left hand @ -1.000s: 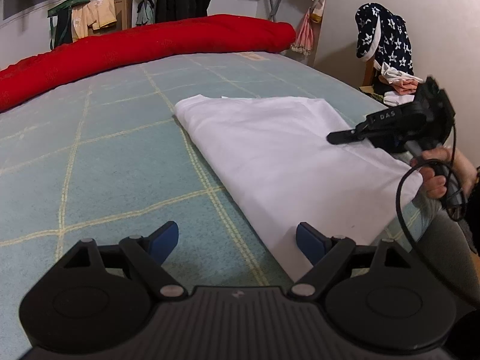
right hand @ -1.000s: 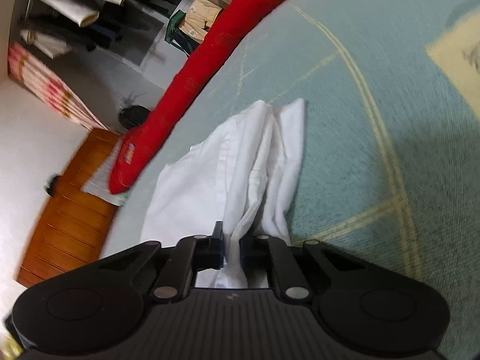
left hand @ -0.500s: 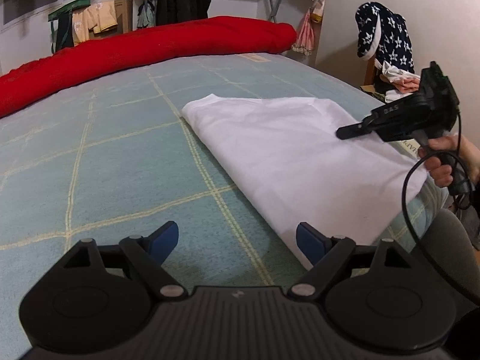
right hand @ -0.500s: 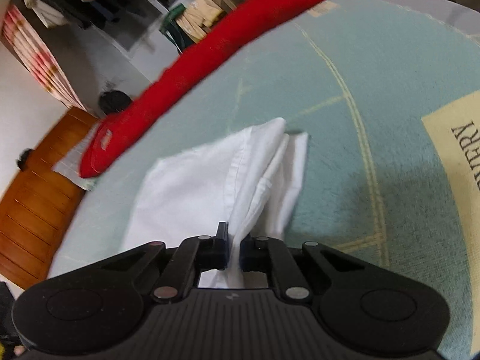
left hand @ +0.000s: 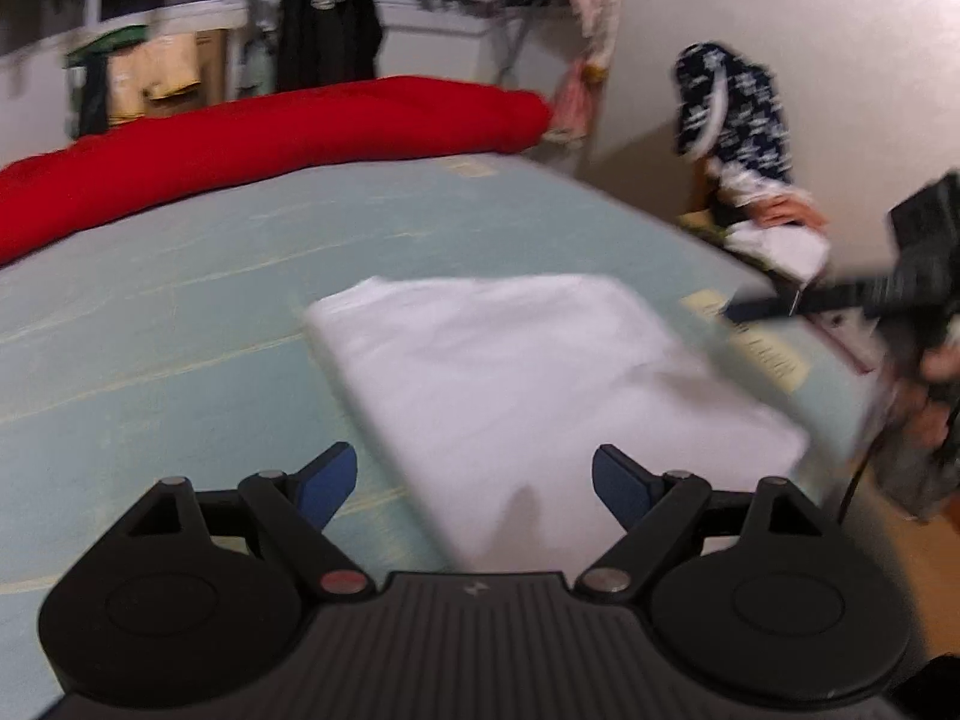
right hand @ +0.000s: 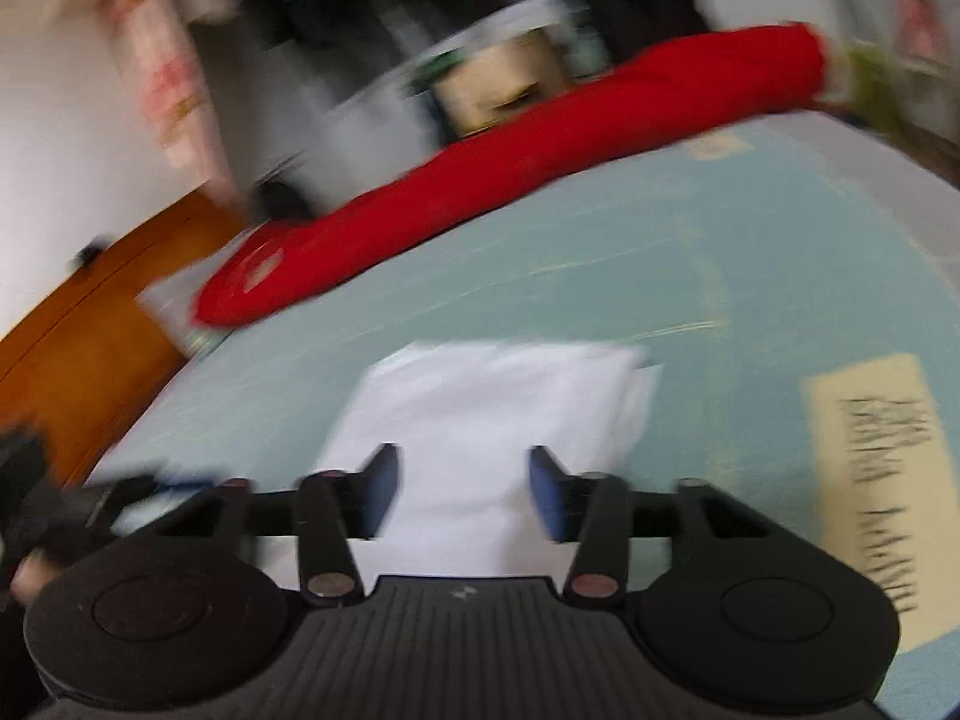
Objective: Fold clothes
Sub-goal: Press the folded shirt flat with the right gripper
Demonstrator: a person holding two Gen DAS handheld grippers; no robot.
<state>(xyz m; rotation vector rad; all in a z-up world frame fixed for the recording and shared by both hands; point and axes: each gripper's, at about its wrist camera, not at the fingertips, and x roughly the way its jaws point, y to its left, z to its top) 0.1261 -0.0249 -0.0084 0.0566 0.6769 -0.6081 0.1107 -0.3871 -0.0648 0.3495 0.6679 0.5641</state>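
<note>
Both grippers are clear of the folded white cloth: the right gripper, clamped on it a second ago, is opening with nothing between its jaws. The left gripper stays wide and empty at lower centre. Bare mattress stretches left toward the red bolster.

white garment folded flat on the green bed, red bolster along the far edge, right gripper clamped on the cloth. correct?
Not quite: the right gripper isn't clamped. The right wrist view shows its jaws opening, apart and clear of the white garment. The garment does lie folded on the green bed, red bolster along the far edge.

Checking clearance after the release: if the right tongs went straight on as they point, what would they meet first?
Probably the folded white cloth lying on the pale green mattress; depth is blurred.
</note>
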